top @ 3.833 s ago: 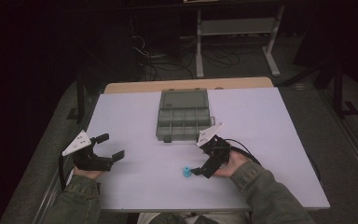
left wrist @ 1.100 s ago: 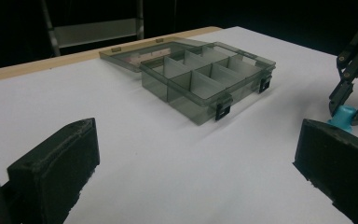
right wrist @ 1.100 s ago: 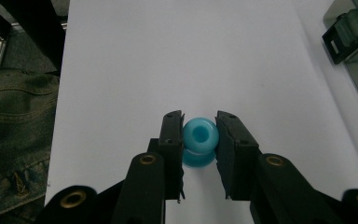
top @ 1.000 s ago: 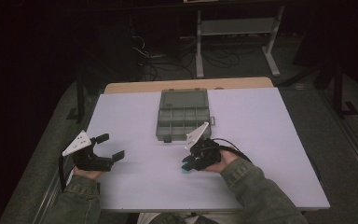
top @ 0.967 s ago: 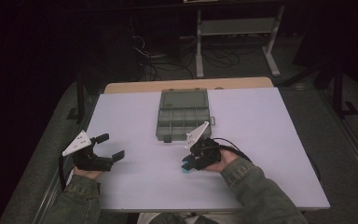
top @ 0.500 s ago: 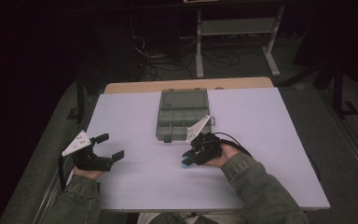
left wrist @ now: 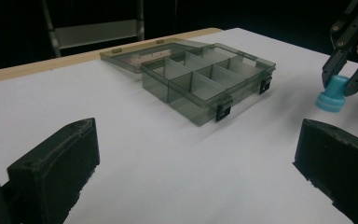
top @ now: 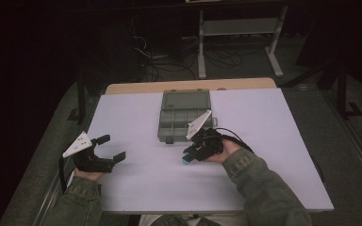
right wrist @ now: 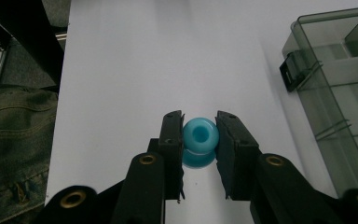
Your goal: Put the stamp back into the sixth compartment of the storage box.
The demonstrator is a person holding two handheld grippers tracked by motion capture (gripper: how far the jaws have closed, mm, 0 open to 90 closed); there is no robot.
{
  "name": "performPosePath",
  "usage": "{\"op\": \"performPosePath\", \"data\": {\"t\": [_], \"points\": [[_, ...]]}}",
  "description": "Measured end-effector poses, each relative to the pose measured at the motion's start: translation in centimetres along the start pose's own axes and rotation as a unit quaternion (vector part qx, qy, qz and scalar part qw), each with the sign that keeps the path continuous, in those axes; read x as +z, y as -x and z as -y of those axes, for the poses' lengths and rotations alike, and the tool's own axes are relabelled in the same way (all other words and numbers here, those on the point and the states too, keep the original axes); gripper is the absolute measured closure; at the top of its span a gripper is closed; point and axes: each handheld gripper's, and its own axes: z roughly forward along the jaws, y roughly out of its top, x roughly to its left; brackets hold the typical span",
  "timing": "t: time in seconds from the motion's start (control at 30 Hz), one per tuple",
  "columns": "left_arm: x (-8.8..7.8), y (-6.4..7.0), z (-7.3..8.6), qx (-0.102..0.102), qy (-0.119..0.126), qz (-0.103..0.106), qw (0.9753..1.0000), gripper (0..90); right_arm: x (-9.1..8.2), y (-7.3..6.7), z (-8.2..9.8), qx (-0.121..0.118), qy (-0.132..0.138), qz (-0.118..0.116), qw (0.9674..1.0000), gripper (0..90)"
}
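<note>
Right gripper view — right gripper pinches the blue spool just over the table; the open organizer box lies to its right, nearer this hand — left gripper spread, idle.

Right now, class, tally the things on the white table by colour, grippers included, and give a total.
Blue: 1, the plastic piece, held between the fingers of the right gripper.
Grey, see-through: 1, the compartment box, lid open.
Black: 2, the right gripper and the left gripper.
Total: 4.
</note>
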Motion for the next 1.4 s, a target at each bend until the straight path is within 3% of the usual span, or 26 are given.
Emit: {"op": "performPosePath", "data": {"t": [0.7, 1.4], "points": [[0.0, 0.0, 0.0, 0.000, 0.000, 0.001, 1.0000, 0.0, 0.0, 1.8, -2.0, -0.004, -0.009, -0.001, 1.0000, 70.9], [0.0, 0.0, 0.0, 0.000, 0.000, 0.001, 1.0000, 0.0, -1.1, 4.3, -4.5, -0.002, -0.007, 0.022, 0.9997, 70.9]]}}
